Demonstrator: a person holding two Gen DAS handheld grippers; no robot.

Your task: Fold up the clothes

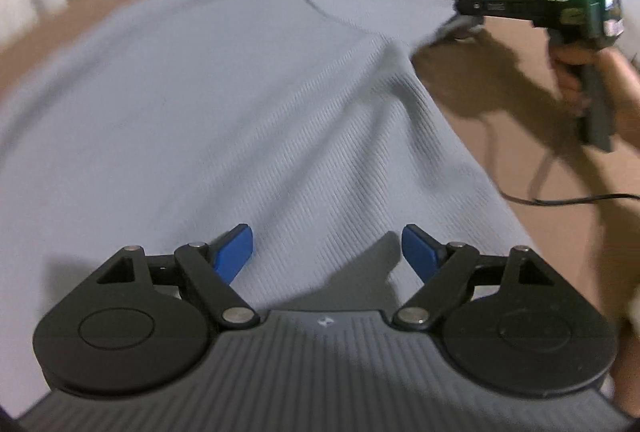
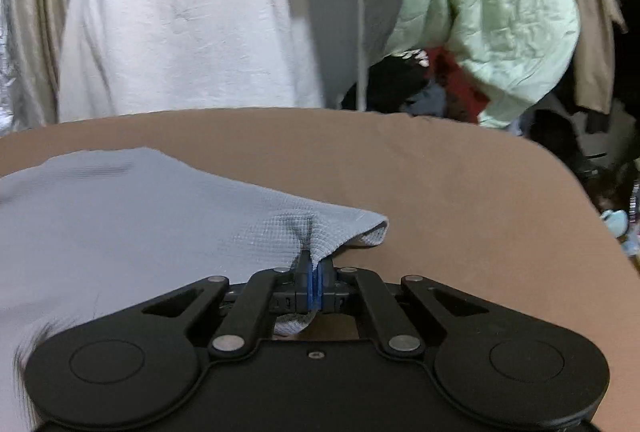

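Note:
A light blue ribbed shirt (image 1: 224, 104) lies spread on a brown surface (image 1: 500, 136). My left gripper (image 1: 326, 248) is open, its blue pads hovering over the shirt's near part with nothing between them. My right gripper (image 2: 314, 284) is shut on the edge of the shirt's sleeve (image 2: 332, 228) and lifts it slightly off the surface. In the left wrist view the right gripper (image 1: 466, 7) shows at the upper right, pulling the sleeve (image 1: 436, 4) outward to the right. The shirt (image 2: 120, 216) fills the left of the right wrist view.
The brown surface (image 2: 460, 192) ends in a rounded far edge. Behind it hang a white cloth (image 2: 184, 12) and a pale green quilted jacket (image 2: 492, 32), with dark clothes piled below. A black cable (image 1: 580, 198) runs over the surface at right.

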